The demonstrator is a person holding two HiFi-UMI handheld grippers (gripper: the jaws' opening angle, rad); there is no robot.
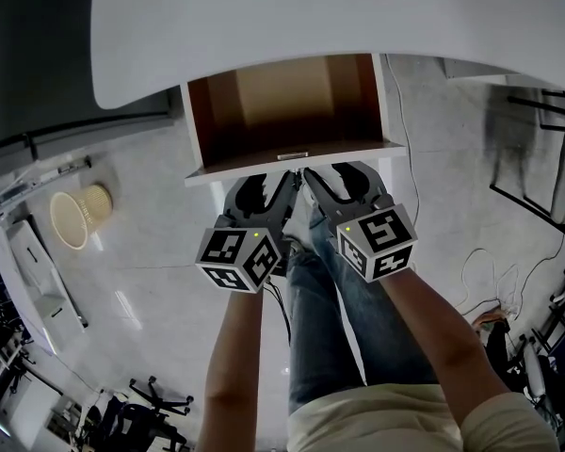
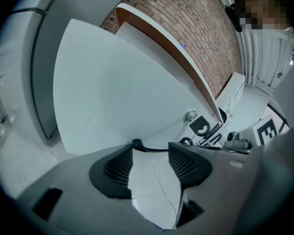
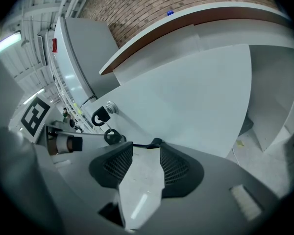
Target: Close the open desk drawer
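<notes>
We look down on a white desk (image 1: 264,26) that spans the top of the head view, with pale tiled floor (image 1: 151,252) under it. The desk drawer (image 1: 292,163) stands pulled out from beneath the desktop towards the person. Its brown inside is open to view and its white front panel faces us. A person's legs in jeans (image 1: 325,318) stand just short of it.

Both grippers are held side by side, right up at the drawer front. Whether their tips touch the panel we cannot tell. The left gripper (image 1: 266,188) has its fingers spread with nothing between them; its own view shows only floor in the gap. The right gripper (image 1: 341,179) is the same, fingers apart and empty, with the white panel just beyond its tips.

A wicker basket (image 1: 75,217) lies on the floor well off to the left. On the drawer front sits a small round lock (image 2: 191,115) with a dark key fob (image 2: 202,127) hanging beside it.
</notes>
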